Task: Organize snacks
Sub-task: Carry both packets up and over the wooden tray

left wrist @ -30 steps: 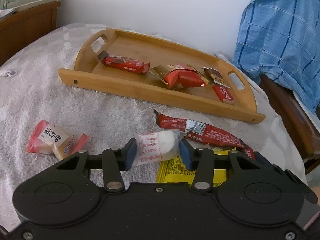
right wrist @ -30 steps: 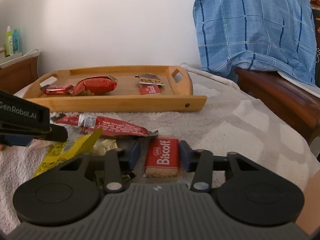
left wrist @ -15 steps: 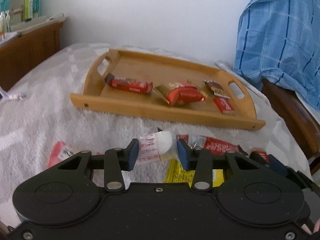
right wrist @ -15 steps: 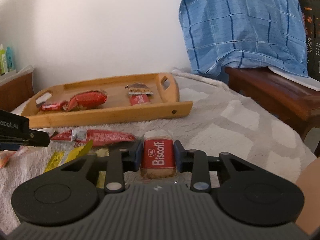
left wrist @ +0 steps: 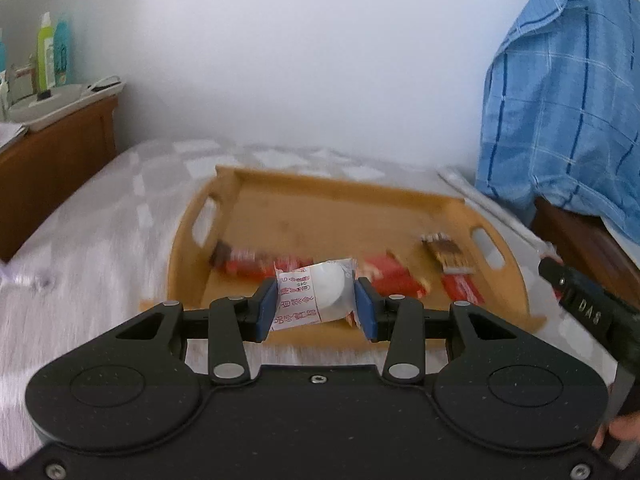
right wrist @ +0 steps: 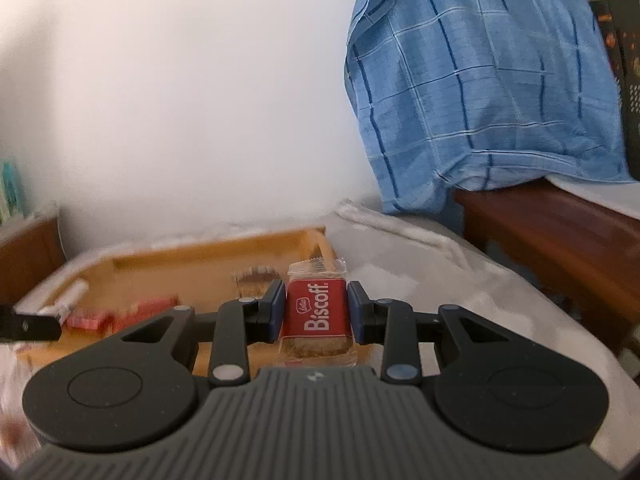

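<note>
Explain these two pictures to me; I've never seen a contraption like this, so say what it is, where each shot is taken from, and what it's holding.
There is no robot here. A person carries a hand-held gripper in each hand, and each has a camera looking forward along its jaws; the black shape at the bottom of each picture is the tool itself.

In the left camera's picture, the left gripper is shut on a white snack. In the right camera's picture, the right gripper is shut on a Biscoff.

Ahead, on a pale blanket, sits a wooden tray with several red packets, blurred. A blue cloth hangs at the right.
</note>
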A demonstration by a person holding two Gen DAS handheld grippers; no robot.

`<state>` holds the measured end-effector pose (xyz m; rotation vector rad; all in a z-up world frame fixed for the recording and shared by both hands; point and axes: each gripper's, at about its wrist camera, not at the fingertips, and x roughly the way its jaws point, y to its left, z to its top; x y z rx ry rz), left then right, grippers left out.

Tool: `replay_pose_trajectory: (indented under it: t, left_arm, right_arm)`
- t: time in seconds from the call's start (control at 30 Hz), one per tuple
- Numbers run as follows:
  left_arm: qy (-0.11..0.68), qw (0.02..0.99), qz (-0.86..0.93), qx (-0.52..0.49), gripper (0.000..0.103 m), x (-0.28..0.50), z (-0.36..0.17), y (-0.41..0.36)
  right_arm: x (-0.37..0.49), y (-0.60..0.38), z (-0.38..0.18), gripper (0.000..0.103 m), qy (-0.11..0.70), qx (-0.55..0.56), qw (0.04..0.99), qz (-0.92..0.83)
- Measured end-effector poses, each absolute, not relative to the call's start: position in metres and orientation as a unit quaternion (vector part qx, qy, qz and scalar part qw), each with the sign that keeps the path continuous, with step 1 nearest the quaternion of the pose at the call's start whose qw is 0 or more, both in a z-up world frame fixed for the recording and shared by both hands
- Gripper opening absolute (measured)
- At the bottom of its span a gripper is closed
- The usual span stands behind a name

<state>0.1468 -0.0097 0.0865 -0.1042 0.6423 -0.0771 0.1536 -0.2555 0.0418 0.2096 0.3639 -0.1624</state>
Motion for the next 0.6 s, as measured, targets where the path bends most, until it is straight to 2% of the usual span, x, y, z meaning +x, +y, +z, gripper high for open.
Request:
replay_pose_trajectory:
  t: [0.27,0.6]
  left_arm:
    - [0.319,0.947,-0.028,-0.036,0.04,0.212,0.086,-0.013]
    - [0.34,0.94,-0.011,-0.025,0.04,0.279,0.06,-0.029]
  right_arm:
    - [0.228,-0.268,0.041,0.037,0.19,0.122,0.974,-0.031]
    - [0.304,-0.252,0.024,0.037,0.225,0.089,0.97,-0.002]
